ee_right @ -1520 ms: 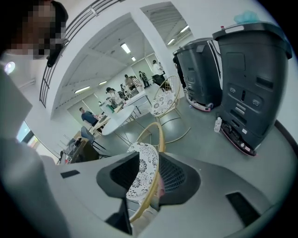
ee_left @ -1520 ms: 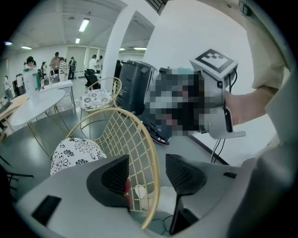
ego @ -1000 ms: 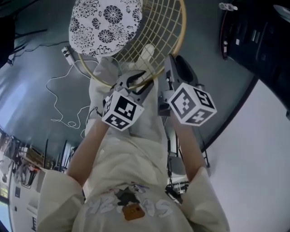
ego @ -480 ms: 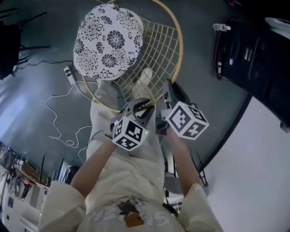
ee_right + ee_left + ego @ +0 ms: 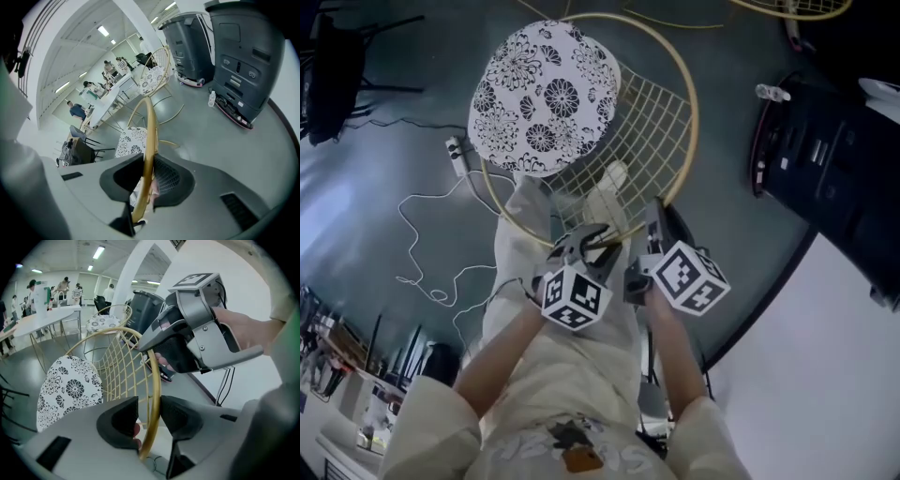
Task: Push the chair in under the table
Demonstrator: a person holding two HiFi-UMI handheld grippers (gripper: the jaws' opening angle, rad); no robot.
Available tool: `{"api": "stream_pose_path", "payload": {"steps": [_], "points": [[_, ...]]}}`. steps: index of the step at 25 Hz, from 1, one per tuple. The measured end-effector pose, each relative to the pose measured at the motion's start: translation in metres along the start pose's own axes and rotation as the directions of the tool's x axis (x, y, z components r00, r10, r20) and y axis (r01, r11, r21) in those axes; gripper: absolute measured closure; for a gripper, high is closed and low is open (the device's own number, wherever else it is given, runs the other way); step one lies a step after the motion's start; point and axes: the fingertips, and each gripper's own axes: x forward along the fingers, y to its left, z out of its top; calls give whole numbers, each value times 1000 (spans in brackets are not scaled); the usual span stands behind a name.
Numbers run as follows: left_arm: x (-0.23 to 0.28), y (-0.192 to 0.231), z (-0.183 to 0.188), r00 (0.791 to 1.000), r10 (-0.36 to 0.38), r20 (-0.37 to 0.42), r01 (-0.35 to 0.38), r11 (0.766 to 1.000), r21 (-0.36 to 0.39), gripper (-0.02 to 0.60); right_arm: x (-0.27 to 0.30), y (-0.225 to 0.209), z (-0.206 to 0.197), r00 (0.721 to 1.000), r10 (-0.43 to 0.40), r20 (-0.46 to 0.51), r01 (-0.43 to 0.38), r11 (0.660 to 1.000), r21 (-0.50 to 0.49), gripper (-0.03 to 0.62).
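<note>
While the chair (image 5: 642,141) seems not to have rolled or slid (its flowered cushion (image 5: 546,98) lies just beside the white power strip (image 5: 456,155), as it did a second ago), the change is in the grips and in the head view, which now takes in the whole cushion instead of cutting it at the top. I take this to mean that the push has not really started and the person is still settling a hold on the chair's back.

The left gripper (image 5: 149,414) has just been opening again after a brief squeeze. The chair's gold rim (image 5: 154,376) runs between its jaws, resting against the right-hand pad with a sliver of space on the other side, so it straddles the rim loosely and does not pinch it. The right gripper (image 5: 146,180) has just been closing, and its jaws now stand narrow with the same rim clamped between both pads, a little further round the chair back from the left gripper.

The chair stands on the grey floor directly in front of the person. The white table (image 5: 44,317) lies well beyond the chair, so nearly all of the travel is still to come.
</note>
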Motion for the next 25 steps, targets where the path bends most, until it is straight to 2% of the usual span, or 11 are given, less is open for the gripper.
{"api": "stream_pose_path", "payload": {"steps": [3, 7, 15, 25], "points": [[20, 4, 2, 999, 52, -1, -52, 998, -43, 434, 16, -14, 5, 999, 34, -34, -34, 999, -8, 525], [34, -5, 13, 989, 139, -55, -146, 978, -150, 434, 26, -24, 14, 982, 86, -171, -96, 994, -53, 523], [19, 4, 12, 973, 211, -90, -223, 965, -140, 433, 21, -13, 16, 972, 110, -206, -122, 991, -47, 520], [9, 24, 5, 931, 346, -115, -361, 919, -160, 431, 29, -5, 8, 941, 183, -286, -199, 980, -29, 514]]}}
